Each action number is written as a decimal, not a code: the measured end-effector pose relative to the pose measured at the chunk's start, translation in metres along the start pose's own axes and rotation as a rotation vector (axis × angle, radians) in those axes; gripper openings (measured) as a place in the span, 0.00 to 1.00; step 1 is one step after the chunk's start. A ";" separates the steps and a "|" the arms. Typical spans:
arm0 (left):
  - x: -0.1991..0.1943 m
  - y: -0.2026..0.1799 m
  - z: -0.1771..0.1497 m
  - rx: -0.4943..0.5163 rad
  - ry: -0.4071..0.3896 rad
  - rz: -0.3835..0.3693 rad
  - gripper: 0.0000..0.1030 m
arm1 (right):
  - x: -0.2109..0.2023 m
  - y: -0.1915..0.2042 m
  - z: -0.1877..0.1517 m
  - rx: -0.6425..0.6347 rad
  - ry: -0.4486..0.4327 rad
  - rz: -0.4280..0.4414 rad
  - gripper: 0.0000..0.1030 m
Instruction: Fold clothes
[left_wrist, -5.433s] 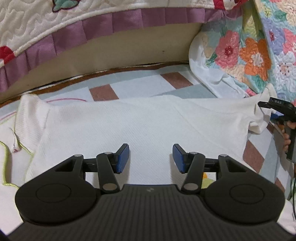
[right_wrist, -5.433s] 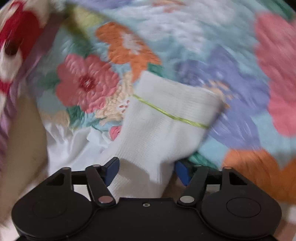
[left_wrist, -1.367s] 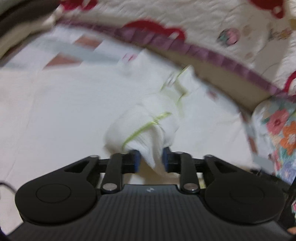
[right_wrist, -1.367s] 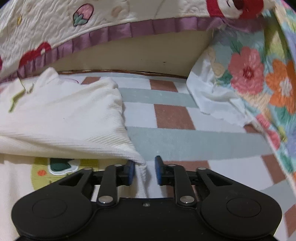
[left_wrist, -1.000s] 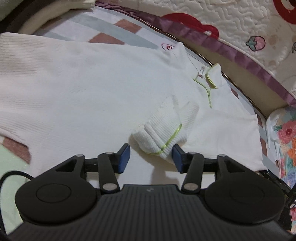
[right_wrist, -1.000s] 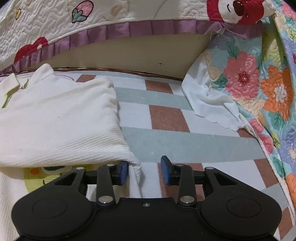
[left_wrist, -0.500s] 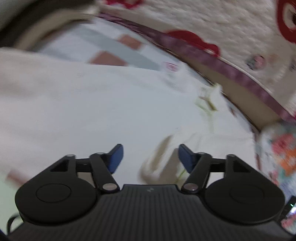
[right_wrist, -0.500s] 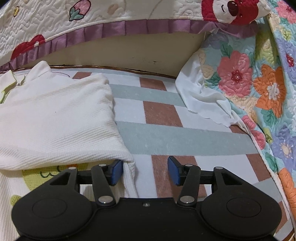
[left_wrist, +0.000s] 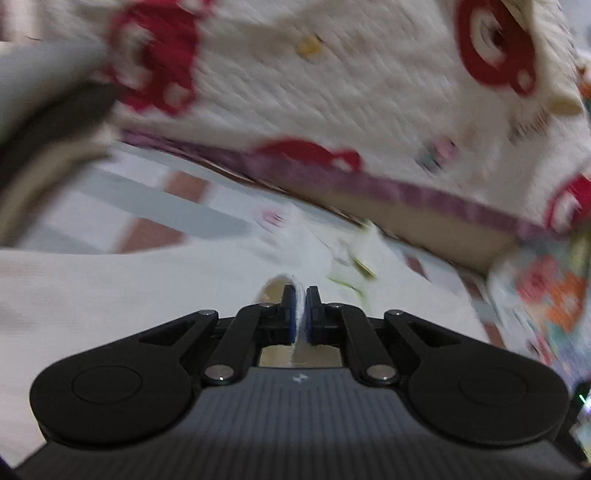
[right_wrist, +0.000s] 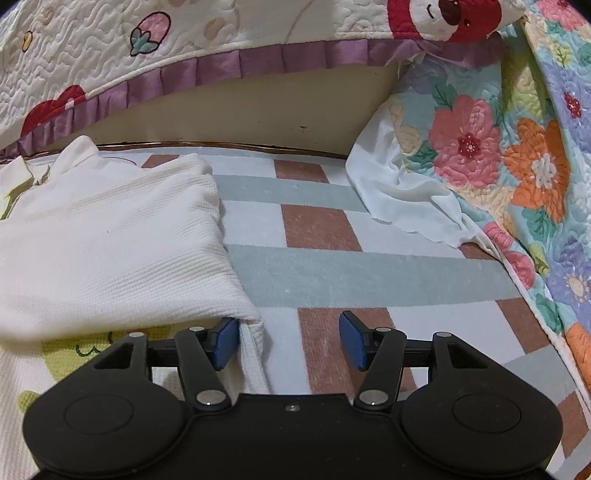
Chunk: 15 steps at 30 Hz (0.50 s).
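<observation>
A white knit shirt (right_wrist: 110, 251) with lime-green collar trim lies on the checked mat, its right side folded inward over the body. My right gripper (right_wrist: 288, 341) is open low over the mat, its left pad (right_wrist: 223, 341) touching the shirt's folded edge. The left wrist view is blurred by motion. There my left gripper (left_wrist: 300, 314) is shut on a thin fold of the white shirt (left_wrist: 129, 291), lifted a little off the cloth. The green-trimmed collar (left_wrist: 354, 266) shows just beyond the fingertips.
A quilted cream bedspread (right_wrist: 184, 44) with a purple ruffle hangs along the far side. A floral quilt (right_wrist: 517, 155) and a white cloth (right_wrist: 402, 199) close off the right. The checked mat (right_wrist: 332, 266) stretches bare between shirt and quilt.
My left gripper was open over the folded sleeve and has shut on a fold of the shirt, swinging upward. My right gripper has opened wider beside the shirt's folded edge.
</observation>
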<state>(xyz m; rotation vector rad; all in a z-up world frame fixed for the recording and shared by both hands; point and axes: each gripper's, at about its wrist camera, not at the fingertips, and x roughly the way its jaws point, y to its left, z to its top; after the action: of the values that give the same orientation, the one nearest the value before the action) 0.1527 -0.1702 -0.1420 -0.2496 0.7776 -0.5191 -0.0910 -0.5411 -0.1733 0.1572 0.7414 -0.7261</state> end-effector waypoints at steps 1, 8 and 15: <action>-0.010 0.003 -0.003 -0.014 -0.042 0.037 0.11 | 0.000 0.000 0.000 0.001 -0.001 0.000 0.59; -0.004 0.045 -0.016 -0.130 0.143 0.043 0.36 | -0.001 0.001 0.001 -0.006 0.008 0.001 0.59; 0.010 0.022 -0.029 -0.068 0.320 -0.116 0.57 | -0.003 0.010 0.002 -0.098 -0.014 -0.015 0.64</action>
<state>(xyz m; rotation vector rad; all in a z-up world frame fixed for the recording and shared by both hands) 0.1452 -0.1575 -0.1769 -0.2794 1.0982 -0.6525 -0.0847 -0.5325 -0.1710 0.0577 0.7635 -0.7028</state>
